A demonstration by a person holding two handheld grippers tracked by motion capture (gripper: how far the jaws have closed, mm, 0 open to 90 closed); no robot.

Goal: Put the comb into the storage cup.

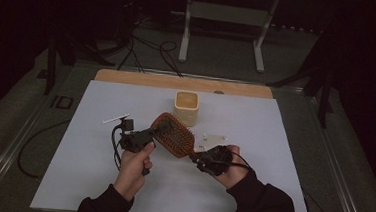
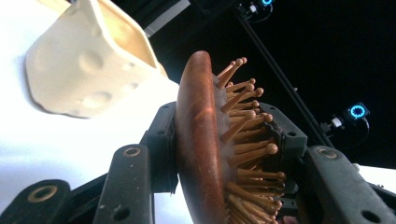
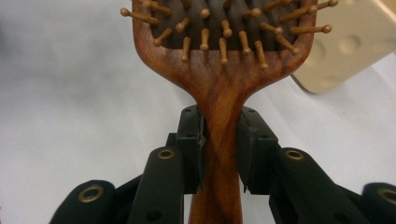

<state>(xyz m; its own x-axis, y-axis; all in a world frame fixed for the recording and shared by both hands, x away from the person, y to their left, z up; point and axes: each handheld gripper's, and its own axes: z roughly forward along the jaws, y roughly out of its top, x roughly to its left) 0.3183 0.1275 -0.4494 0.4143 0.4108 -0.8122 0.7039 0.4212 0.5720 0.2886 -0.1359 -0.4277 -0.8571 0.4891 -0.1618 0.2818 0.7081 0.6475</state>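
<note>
Both hands low in the high view, sleeves dark. Right gripper (image 1: 195,158) clenched on the handle of a wooden hairbrush (image 1: 173,134); in the right gripper view the jaws pinch the narrow neck from both sides just below the head (image 3: 219,70). Left gripper (image 1: 160,129) clamped across the brush's head: one pad on the smooth back (image 2: 198,140), the other against the bristles. Brush is held off the white table (image 1: 253,140), between the grippers. Long axis slants from handle at near right to head at far left, bristles facing upward. Just beyond the head, a cream cup (image 1: 186,107). Near the right gripper, a small pale flat piece (image 1: 214,138).
</note>
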